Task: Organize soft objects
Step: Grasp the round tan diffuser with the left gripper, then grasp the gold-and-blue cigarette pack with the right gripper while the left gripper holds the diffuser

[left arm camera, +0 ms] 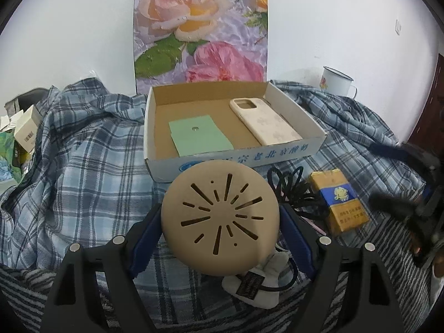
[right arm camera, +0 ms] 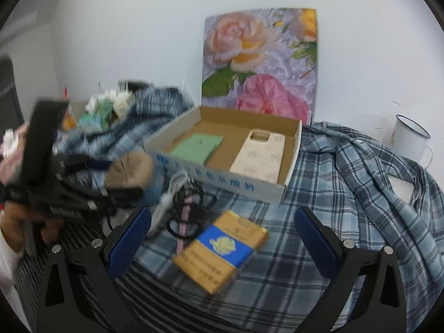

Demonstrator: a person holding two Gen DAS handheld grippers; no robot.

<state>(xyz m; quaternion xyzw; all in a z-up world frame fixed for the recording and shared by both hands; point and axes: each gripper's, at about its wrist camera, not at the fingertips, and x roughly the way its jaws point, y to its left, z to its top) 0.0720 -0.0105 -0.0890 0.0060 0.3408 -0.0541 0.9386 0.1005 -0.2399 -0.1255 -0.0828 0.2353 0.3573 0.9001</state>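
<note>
Black handheld grippers with blue-padded fingers

The left gripper (left arm camera: 220, 222) fills the bottom of its view: 2 matte black arms with triangular cut-outs, 4 round silver screws, and textured blue pads (left arm camera: 145, 236) lining its fingers. The right gripper (right arm camera: 222, 249) at the bottom of its view has the same black frame, silver screws and blue pads (right arm camera: 129, 242). At the lower left edge, a white sleeve (right arm camera: 8, 263), blurred.

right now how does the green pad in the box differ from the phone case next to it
The green pad is mint green, squarish and plain apart from a small round dot; the phone case is cream with a faint pattern, longer and narrower, with rounded corners and a camera cutout. The pad sits on the box's left side, the case on the right. Both lie flat in the cardboard box.
</note>
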